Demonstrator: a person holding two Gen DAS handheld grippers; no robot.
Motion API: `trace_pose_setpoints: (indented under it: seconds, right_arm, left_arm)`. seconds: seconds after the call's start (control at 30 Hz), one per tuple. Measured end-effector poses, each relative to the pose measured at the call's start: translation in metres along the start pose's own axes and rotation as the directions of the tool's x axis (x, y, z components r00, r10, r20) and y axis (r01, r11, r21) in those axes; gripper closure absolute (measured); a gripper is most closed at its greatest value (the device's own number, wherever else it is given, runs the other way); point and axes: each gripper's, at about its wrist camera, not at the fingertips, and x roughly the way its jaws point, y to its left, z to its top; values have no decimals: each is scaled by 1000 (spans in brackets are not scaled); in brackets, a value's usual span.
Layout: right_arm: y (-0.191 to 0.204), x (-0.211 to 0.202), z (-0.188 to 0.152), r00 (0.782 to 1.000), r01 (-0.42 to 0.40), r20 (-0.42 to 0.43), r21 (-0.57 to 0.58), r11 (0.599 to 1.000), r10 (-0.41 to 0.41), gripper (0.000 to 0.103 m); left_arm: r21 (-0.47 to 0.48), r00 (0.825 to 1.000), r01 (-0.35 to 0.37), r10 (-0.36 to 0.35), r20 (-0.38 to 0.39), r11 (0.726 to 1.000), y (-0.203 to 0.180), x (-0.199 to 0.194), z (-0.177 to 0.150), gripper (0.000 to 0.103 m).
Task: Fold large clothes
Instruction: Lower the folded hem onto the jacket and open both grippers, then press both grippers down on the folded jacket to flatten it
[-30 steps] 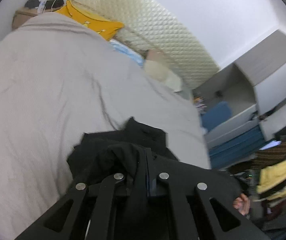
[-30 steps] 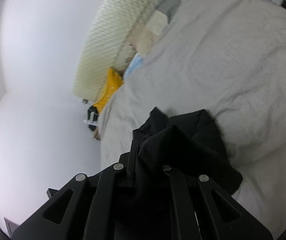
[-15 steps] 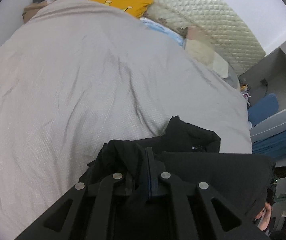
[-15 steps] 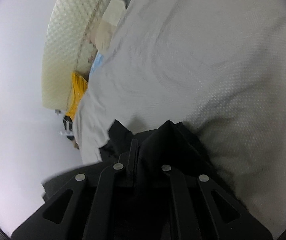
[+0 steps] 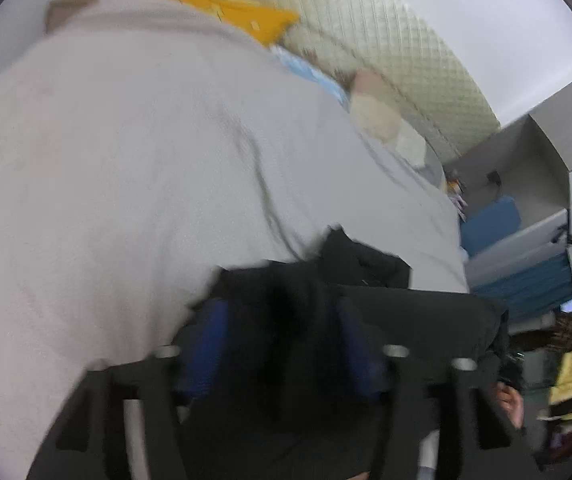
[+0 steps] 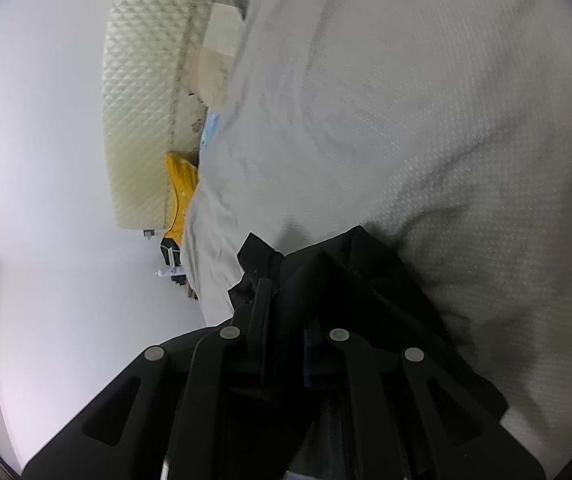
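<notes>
**One grip released, one grip left on the black garment**

The large black fabric garment (image 5: pixel 366 264) lies bunched on the pale grey textured bedspread (image 5: pixel 125 160), at the end of the bed far from the cream quilted headboard (image 5: pixel 386 40). The left gripper (image 5: pixel 281 320) has its blue-padded fingers (image 5: pixel 205 340) spread wide apart, with dark cloth between them but nothing pinched; this view is blurred. The right gripper (image 6: pixel 286 320) has its jaws drawn close together, clamped on a peaked fold of the black garment (image 6: pixel 346 264).

Risks, as I judge them:
- With only the right side held, any pull away from the headboard could drag the whole garment across the bedspread rather than stretch it flat, so the fold would come out skewed.
- The cloth is black on black gripper parts, and edges are hard to tell apart. The left gripper could close on several layers, or on a middle crease instead of a hem or corner.
- Closing low could catch the bedspread along with the garment and lift both.
- The garment sits close to the bed edge on the side away from the headboard; loose cloth could slide off.

No brand, label or legible writing shows on the garment, the bedspread or the yellow pillow (image 5: pixel 225 8) by the headboard.
</notes>
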Motion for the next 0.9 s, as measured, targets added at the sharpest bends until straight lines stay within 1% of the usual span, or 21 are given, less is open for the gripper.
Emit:
trace_pose_setpoints:
  seconds: [0.03, 0.07, 0.1, 0.13, 0.17, 0.2, 0.23, 0.3, 0.37, 0.4, 0.47, 0.5, 0.53, 0.6, 0.63, 0.67, 0.7, 0.73, 0.77, 0.87, 0.9]
  right_arm:
    - [0, -8, 0, 1000, 2, 11, -5, 1000, -2, 88]
    - [1, -22, -1, 999, 12, 52, -1, 1000, -12, 85]
    - [0, -41, -4, 991, 31, 128, 17, 999, -33, 77]
    - [-1, -53, -6, 981, 52, 183, 31, 998, -57, 73]
    - [1, -65, -9, 970, 84, 225, 32, 996, -89, 65]
    - [7, -75, -13, 961, 128, 248, 1, 992, -124, 64]
    - [12, -78, -17, 957, 154, 252, -32, 988, -141, 64]
    - [27, -76, -31, 950, 218, 255, -118, 969, -183, 64]
    - [43, -70, -53, 947, 249, 258, -219, 943, -190, 64]
    - [55, -61, -70, 947, 265, 257, -279, 923, -194, 64]
    - [71, -45, -96, 945, 285, 261, -357, 889, -198, 64]
    - [80, -34, -113, 945, 294, 261, -405, 866, -198, 63]
    - [90, -20, -129, 946, 299, 254, -451, 841, -201, 63]
    - [106, 7, -156, 946, 312, 245, -527, 790, -211, 60]
    - [113, 22, -169, 942, 330, 252, -568, 754, -222, 59]
    - [121, 39, -183, 933, 358, 271, -615, 703, -239, 52]
    - [123, 50, -190, 926, 375, 285, -640, 671, -246, 44]
    - [127, 66, -199, 920, 392, 301, -674, 626, -252, 41]
    - [129, 77, -205, 919, 394, 302, -699, 597, -252, 37]
    - [132, 113, -217, 909, 416, 320, -749, 516, -267, 31]
    - [133, 123, -218, 901, 431, 336, -765, 479, -273, 30]
  left_arm:
    - [-9, 1000, 14, -14, 15, 1000, 6, -12, -3, 40]
    - [-8, 999, 30, -30, 21, 1000, 8, -19, -5, 40]
    - [20, 999, 24, -25, 44, 1000, 6, -30, -9, 40]
    - [59, 997, -2, -2, 76, 998, 1, -40, -15, 40]
    - [109, 993, -24, 11, 117, 994, -9, -51, -23, 40]
    - [153, 990, -13, -9, 142, 988, -18, -59, -33, 40]
    - [202, 988, 11, -41, 149, 979, -30, -63, -44, 40]
    - [317, 985, 48, -97, 142, 947, -59, -65, -75, 40]
    - [406, 985, 40, -105, 139, 913, -87, -57, -104, 40]
    - [437, 984, 37, -109, 142, 899, -100, -50, -117, 40]
    - [457, 983, 60, -131, 127, 888, -120, -32, -132, 40]
    - [465, 984, 55, -126, 123, 883, -131, -19, -136, 40]
    - [489, 985, 19, -101, 142, 872, -143, -6, -140, 40]
    - [505, 984, -9, -82, 156, 863, -158, 14, -140, 40]
    - [497, 985, -6, -79, 151, 868, -164, 27, -136, 40]
    - [489, 986, -2, -80, 147, 872, -168, 37, -131, 40]
    - [486, 986, -18, -64, 152, 874, -174, 49, -126, 40]
    - [480, 985, -51, -36, 170, 876, -177, 59, -122, 40]
    - [475, 982, -82, -9, 187, 876, -180, 68, -119, 40]
    - [483, 974, -146, 39, 225, 863, -187, 95, -114, 40]
    - [488, 969, -174, 60, 240, 855, -186, 105, -110, 40]
